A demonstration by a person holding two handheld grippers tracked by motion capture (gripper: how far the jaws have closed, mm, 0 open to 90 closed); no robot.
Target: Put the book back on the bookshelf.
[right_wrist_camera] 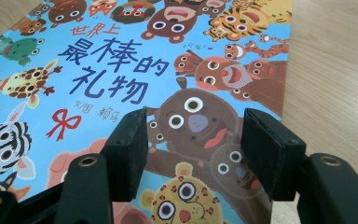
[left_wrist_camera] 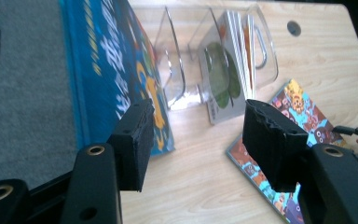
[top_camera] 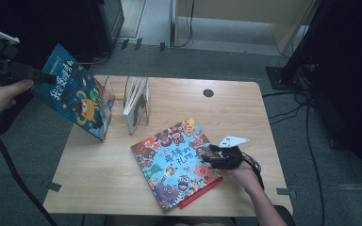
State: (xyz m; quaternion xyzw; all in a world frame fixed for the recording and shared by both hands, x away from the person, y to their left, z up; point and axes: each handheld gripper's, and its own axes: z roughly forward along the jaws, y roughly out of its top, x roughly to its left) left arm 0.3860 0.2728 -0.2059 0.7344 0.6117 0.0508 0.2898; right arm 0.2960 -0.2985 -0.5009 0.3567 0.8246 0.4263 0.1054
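A blue picture book (top_camera: 73, 94) (left_wrist_camera: 107, 60) stands tilted against the left end of a clear plastic book rack (top_camera: 107, 92) (left_wrist_camera: 177, 70). My left gripper (top_camera: 40, 75) (left_wrist_camera: 196, 116) is by the book's upper left edge, open, with nothing between its jaws. A few thin books (top_camera: 135, 101) (left_wrist_camera: 223, 70) stand in the rack's right slot. A book with cartoon animals on its cover (top_camera: 174, 162) (right_wrist_camera: 121, 60) lies flat on the table. My right gripper (top_camera: 219, 157) (right_wrist_camera: 193, 126) hovers open over that book's right edge.
The wooden table (top_camera: 99, 179) has a round cable hole (top_camera: 208, 92) at the back right. The rack sits close to the table's left back corner. Grey carpet surrounds the table, with cables (top_camera: 306, 122) on the floor at the right.
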